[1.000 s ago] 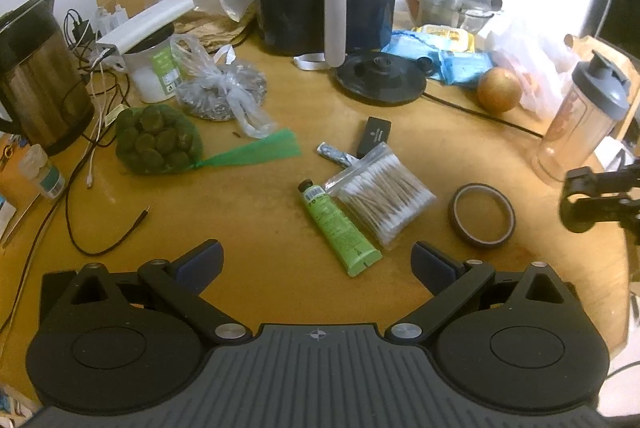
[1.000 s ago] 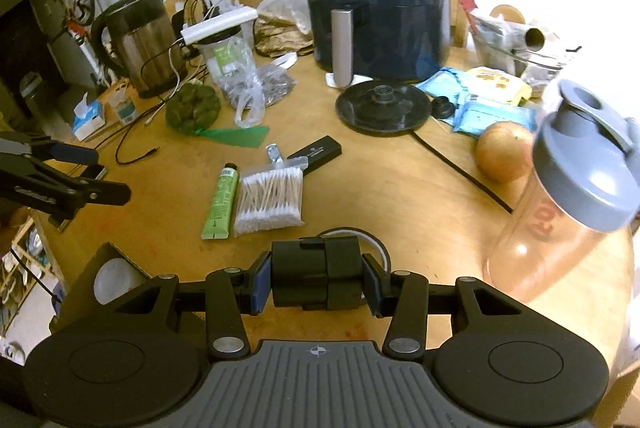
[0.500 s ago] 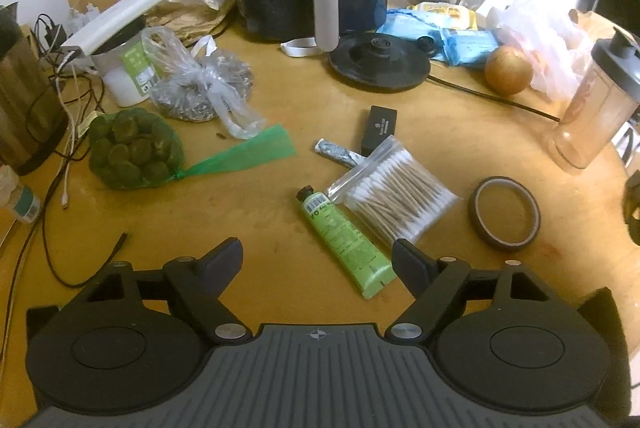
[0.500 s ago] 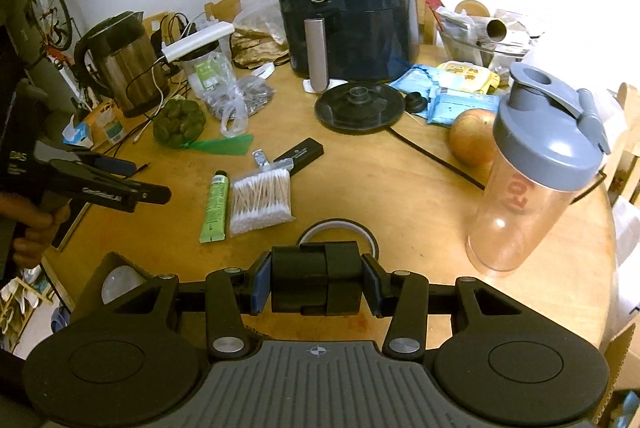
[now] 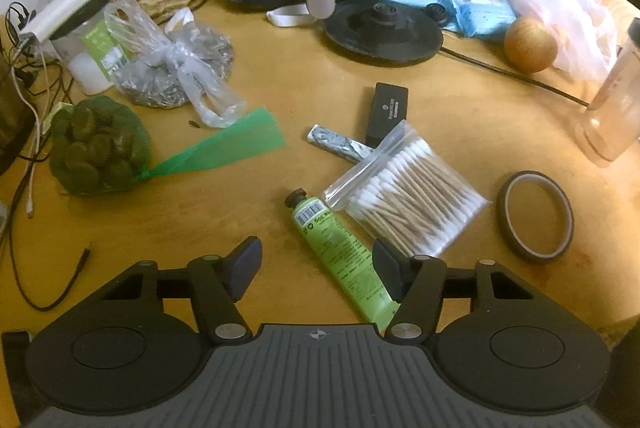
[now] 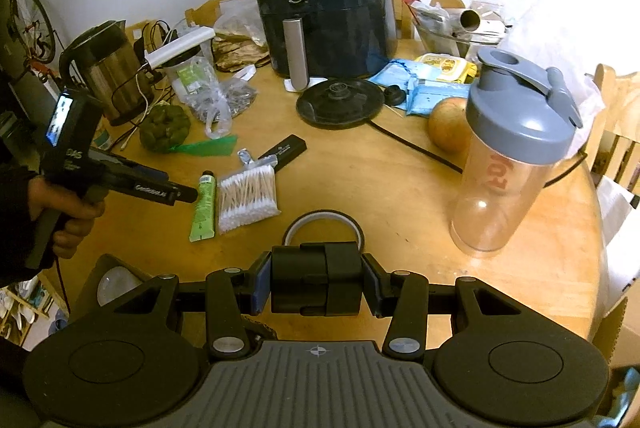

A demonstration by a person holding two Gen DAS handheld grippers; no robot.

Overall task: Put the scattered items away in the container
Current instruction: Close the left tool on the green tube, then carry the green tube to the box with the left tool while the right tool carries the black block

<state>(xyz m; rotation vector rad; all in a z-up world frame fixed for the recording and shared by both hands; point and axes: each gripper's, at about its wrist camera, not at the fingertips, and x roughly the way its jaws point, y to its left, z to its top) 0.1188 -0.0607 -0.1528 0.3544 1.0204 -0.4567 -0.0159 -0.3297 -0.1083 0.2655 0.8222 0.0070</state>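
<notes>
A green tube (image 5: 342, 253) lies on the wooden table, beside a bag of cotton swabs (image 5: 412, 194), a small black box (image 5: 387, 112), a foil stick (image 5: 338, 147) and a tape ring (image 5: 535, 215). My left gripper (image 5: 316, 268) is open, its jaws either side of the tube's lower half, just above it. In the right wrist view the left gripper (image 6: 176, 193) hovers at the green tube (image 6: 204, 208). My right gripper (image 6: 316, 282) is shut on a black blocky object (image 6: 316, 278) held above the near table edge. A cardboard box (image 6: 106, 278) holding a bulb sits below left.
A black air fryer (image 6: 324, 8) stands at the back with a kettle base (image 6: 340, 104) in front. A shaker bottle (image 6: 512, 152) and an onion (image 6: 448, 124) stand right. A kettle (image 6: 106, 72), cables, a green net bag (image 5: 98, 144) and a plastic bag (image 5: 176, 68) crowd the left.
My left gripper has moved forward and down over the green tube. My right gripper has pulled back and up, still holding the black object.
</notes>
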